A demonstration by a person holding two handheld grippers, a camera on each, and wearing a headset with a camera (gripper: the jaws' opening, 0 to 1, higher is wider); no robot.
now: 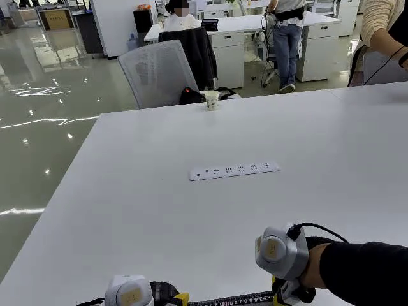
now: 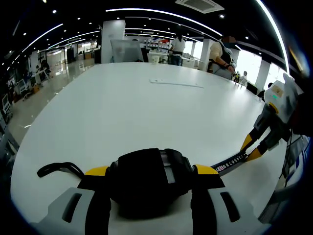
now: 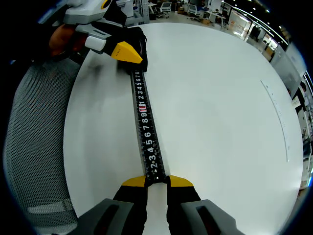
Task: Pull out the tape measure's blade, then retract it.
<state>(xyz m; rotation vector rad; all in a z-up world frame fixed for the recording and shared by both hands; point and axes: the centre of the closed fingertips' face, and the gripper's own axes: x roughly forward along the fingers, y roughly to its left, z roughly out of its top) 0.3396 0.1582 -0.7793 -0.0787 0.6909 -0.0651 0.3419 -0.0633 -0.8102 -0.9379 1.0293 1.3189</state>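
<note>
Pinching the pulled-out blade (image 3: 145, 122), right hand-held gripper (image 3: 157, 181)

White table (image 1: 127, 191), power strip (image 1: 234, 170) at its middle, paper cup (image 1: 211, 99) near far edge, grey chair (image 1: 157, 73) beyond

black tape measure (image 2: 146, 178), its dark numbered blade (image 3: 145, 127) drawn out straight and flat.

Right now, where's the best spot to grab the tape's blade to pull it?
Grab the blade at its very tip, where the numbers start, coming end-on along its length like the right gripper. It's thin, flat and stretched straight from the case, so I think an end-on pinch pulls in line without kinking it.
</note>
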